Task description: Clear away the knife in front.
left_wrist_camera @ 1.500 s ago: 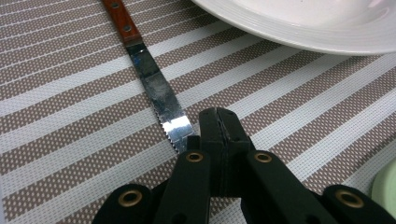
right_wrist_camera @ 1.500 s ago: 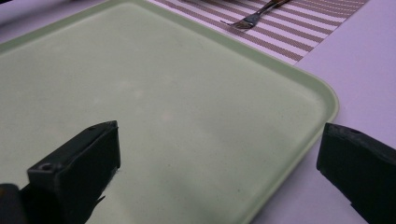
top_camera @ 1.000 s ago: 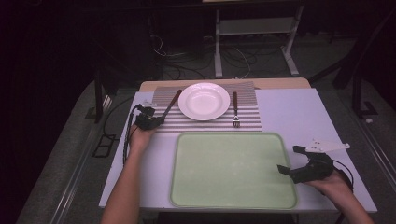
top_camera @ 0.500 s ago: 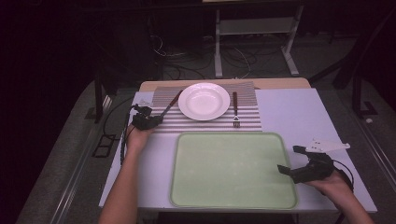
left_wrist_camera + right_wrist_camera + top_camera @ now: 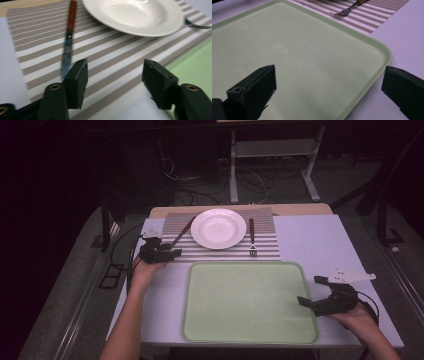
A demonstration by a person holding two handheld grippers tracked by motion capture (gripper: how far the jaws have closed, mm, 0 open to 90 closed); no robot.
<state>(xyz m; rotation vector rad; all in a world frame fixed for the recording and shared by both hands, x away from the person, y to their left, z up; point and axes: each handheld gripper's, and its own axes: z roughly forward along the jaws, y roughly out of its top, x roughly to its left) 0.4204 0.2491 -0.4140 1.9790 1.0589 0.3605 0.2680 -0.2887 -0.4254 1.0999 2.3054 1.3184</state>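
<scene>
Left gripper view: plate (image 5: 136,13) cut off by top edge, fork (image 5: 197,24) cut at right edge — only tines show, knife (image 5: 68,37) tip hidden behind the near jaw. Right gripper view: fork handle out of frame, tray (image 5: 312,65) cropped left and bottom.

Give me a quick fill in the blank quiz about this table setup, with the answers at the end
1. The white plate sits on a ____ placemat.
2. The knife lies on the plate's ____ side.
3. The green tray holds ____.
4. The left gripper has its jaws ____.

Answers: striped; left; nothing; open
</scene>
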